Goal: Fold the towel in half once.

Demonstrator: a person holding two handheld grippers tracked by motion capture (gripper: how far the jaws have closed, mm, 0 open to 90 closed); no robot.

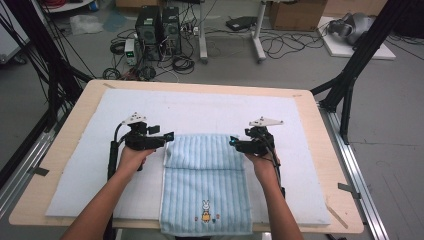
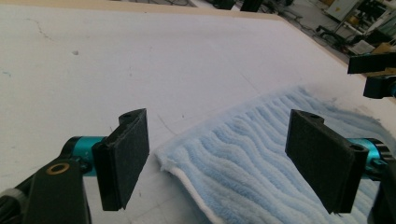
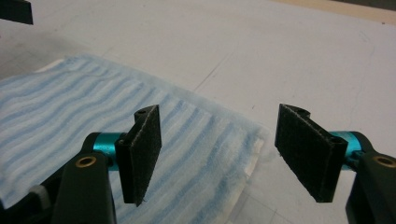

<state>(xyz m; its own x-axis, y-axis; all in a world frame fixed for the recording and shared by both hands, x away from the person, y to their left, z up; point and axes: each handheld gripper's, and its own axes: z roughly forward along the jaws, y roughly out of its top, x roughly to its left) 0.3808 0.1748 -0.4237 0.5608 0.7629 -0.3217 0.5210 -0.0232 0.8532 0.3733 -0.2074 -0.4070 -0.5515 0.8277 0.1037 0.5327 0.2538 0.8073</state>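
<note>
Towel: long axis runs away from the person, near end overhanging the table, far end folded back.
Left gripper: jaws apart, empty, at the fold's left corner.
Right gripper: jaws apart, empty, at the fold's right corner.

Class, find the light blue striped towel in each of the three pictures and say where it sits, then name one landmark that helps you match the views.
High view: the blue towel lies at centre bottom, its far part folded over, between the two tools.
Left gripper view: it fills the lower right, its folded corner between the open jaws.
Right gripper view: it covers the left and lower centre.
Shared landmark: the white mat under the towel.
</note>
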